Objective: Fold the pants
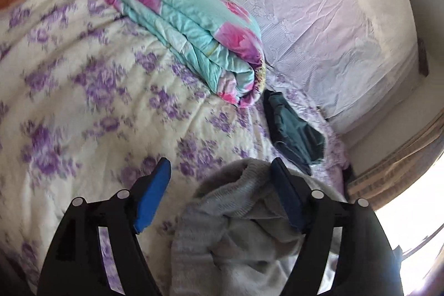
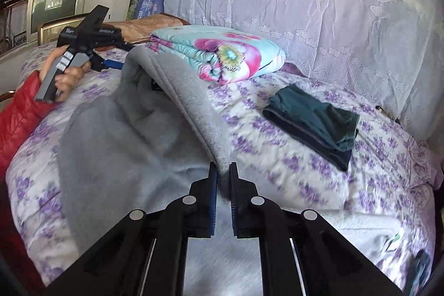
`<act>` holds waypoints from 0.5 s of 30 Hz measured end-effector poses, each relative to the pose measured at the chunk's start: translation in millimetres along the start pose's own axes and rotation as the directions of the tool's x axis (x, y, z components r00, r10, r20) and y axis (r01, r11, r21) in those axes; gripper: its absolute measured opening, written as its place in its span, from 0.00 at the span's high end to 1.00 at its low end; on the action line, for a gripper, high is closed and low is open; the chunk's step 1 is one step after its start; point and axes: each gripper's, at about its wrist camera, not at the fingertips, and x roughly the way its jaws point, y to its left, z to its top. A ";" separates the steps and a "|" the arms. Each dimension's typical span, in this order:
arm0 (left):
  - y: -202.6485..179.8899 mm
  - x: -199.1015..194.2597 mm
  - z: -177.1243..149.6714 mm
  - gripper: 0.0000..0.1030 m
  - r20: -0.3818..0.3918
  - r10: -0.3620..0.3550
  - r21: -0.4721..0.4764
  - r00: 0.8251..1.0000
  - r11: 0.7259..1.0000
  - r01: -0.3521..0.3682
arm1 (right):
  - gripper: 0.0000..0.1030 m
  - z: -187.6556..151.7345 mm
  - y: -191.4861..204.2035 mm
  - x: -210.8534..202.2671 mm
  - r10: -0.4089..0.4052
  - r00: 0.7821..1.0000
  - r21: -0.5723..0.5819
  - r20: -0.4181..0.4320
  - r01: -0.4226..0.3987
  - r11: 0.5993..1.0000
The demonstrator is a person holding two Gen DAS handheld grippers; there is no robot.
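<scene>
The grey pants (image 2: 133, 135) lie on the bed (image 2: 319, 185), partly lifted into a ridge between the two tools. The right gripper (image 2: 222, 176) has its jaws narrow and closed on the waistband edge. The left gripper (image 1: 219, 185) has its jaws wide; the cloth touches only one finger, so it does not hold anything. I judge the fold is in progress, one edge being carried over. Next, the left jaws need to close on the other corner, so both lift evenly. A folded teal garment (image 2: 313, 121) and a floral quilt (image 2: 222, 54) lie near.
</scene>
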 end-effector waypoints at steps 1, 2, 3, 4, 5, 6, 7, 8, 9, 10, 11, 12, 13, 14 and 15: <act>1.0 -3.6 -4.4 0.28 0.000 -0.013 -0.011 1.000 1.000 0.013 | 0.91 -5.7 4.1 -4.5 0.005 1.000 0.005 0.002 -0.005 1.000; 0.1 -6.6 -8.1 0.28 0.000 -0.022 -0.010 1.000 1.000 0.022 | 0.91 -10.3 9.0 -8.3 0.008 1.000 0.011 0.003 -0.008 1.000; -0.8 -8.6 -10.4 0.28 0.001 -0.027 -0.005 1.000 1.000 0.027 | 0.91 -14.8 12.0 -11.7 0.013 1.000 0.019 0.005 -0.013 1.000; -2.5 -11.8 -14.2 0.28 0.004 -0.034 0.003 0.999 0.999 0.034 | 0.91 -19.9 15.7 -15.3 0.016 1.000 0.023 0.004 -0.016 1.000; -3.2 -14.5 -17.6 0.28 0.005 -0.041 0.008 0.999 0.999 0.041 | 0.91 -24.4 20.5 -18.4 0.015 1.000 0.021 0.003 -0.015 1.000; -3.2 -16.9 -20.7 0.28 0.005 -0.051 0.011 0.999 0.999 0.051 | 0.91 -29.3 25.6 -21.9 0.012 1.000 0.017 0.005 -0.012 1.000; -2.9 -20.3 -25.4 0.28 0.004 -0.070 0.011 0.998 0.997 0.070 | 0.91 -34.3 31.2 -25.5 0.012 1.000 0.012 0.005 -0.012 1.000; -2.1 -23.0 -28.8 0.28 0.005 -0.086 0.012 0.996 0.996 0.085 | 0.91 -38.0 35.3 -28.2 0.015 1.000 0.010 0.005 -0.015 1.000; -1.8 -26.6 -34.6 0.28 0.000 -0.112 0.017 0.994 0.994 0.112 | 0.91 -42.2 39.5 -31.2 0.017 1.000 0.010 0.005 -0.017 1.000; -1.0 -30.1 -39.8 0.28 -0.003 -0.127 0.019 0.992 0.992 0.127 | 0.91 -46.2 43.6 -33.8 0.016 1.000 0.008 0.005 -0.017 1.000; 0.0 -33.9 -47.0 0.28 -0.005 -0.141 0.021 0.990 0.990 0.141 | 0.91 -50.5 47.2 -35.0 0.016 1.000 0.006 -0.003 -0.016 1.000; 1.1 -38.6 -56.8 0.28 -0.007 -0.154 0.025 0.988 0.988 0.154 | 0.91 -55.6 49.2 -35.0 0.020 1.000 0.011 -0.010 -0.020 1.000; 2.5 -42.1 -64.3 0.25 -0.006 -0.158 0.027 0.987 0.987 0.159 | 0.91 -60.1 51.2 -34.3 0.024 1.000 0.019 -0.018 -0.024 1.000; 4.6 -46.7 -73.6 0.21 -0.001 -0.157 0.024 0.988 0.987 0.157 | 0.91 -65.0 51.8 -31.7 0.029 0.999 0.025 -0.030 -0.028 0.999; 8.7 -52.4 -85.5 0.20 0.017 -0.156 0.008 0.988 0.988 0.156 | 0.91 -71.1 51.9 -27.7 0.039 0.998 0.035 -0.045 -0.037 0.999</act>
